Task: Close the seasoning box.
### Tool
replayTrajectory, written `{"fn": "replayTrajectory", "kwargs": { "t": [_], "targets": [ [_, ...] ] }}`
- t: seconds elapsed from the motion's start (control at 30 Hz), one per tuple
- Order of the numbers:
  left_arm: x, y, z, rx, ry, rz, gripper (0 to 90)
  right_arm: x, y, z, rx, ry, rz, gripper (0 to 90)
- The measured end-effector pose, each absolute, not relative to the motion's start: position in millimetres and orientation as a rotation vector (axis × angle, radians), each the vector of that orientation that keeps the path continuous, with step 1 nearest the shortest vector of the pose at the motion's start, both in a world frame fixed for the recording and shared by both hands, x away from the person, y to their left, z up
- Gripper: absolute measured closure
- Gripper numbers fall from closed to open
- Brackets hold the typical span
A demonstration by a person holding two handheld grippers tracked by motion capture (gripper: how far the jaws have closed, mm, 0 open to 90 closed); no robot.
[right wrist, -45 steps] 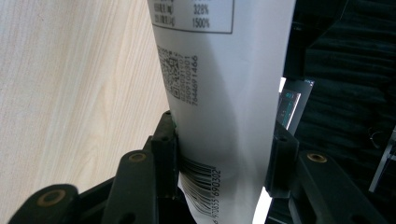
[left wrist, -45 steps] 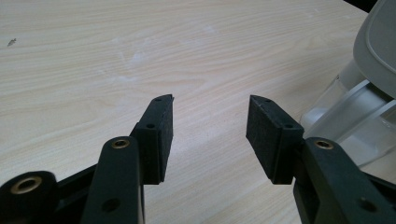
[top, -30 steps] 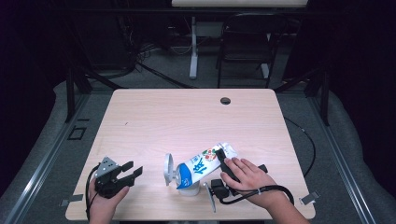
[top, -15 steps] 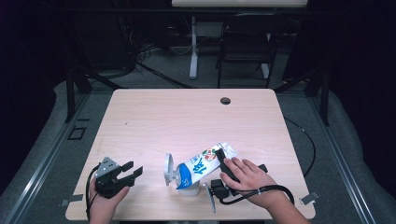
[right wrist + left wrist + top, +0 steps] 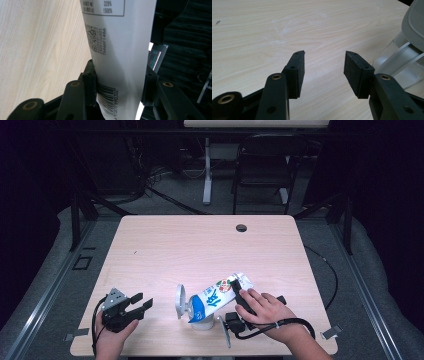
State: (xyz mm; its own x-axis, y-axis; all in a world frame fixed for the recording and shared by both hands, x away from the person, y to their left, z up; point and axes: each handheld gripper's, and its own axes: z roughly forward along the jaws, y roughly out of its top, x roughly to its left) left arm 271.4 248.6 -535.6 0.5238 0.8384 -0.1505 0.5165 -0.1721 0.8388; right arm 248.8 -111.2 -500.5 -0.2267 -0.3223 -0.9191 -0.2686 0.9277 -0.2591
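While the right hand-held gripper (image 5: 239,296) clamps the milk carton (image 5: 216,296) near its gabled end, the carton lies tilted with its lower end over the mouth of a clear lidded jug (image 5: 197,316) that stands near the tabletop's (image 5: 200,245) front edge. The jug's lid (image 5: 180,301) is swung open on the side away from the carton. In the right gripper view the jaws press both faces of the carton (image 5: 117,50) just above the barcode. The left hand-held gripper (image 5: 134,305), jaws spread and grasping nothing, rests on the tabletop well to the left of the jug. Judged as a pour, the step would go best with the spout kept over the jug's mouth, a slow tilt, and perhaps the free gripper steadying the jug.
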Motion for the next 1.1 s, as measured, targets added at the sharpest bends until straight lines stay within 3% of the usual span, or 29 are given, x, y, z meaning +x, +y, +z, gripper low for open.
{"fn": "replayTrajectory", "kwargs": {
  "t": [1.1],
  "targets": [
    [271.8,249.3,-535.9,1.836,1.125,0.437,51.6,247.7,-109.2,-495.6,-0.486,1.820,-0.073,62.4]
  ]
}}
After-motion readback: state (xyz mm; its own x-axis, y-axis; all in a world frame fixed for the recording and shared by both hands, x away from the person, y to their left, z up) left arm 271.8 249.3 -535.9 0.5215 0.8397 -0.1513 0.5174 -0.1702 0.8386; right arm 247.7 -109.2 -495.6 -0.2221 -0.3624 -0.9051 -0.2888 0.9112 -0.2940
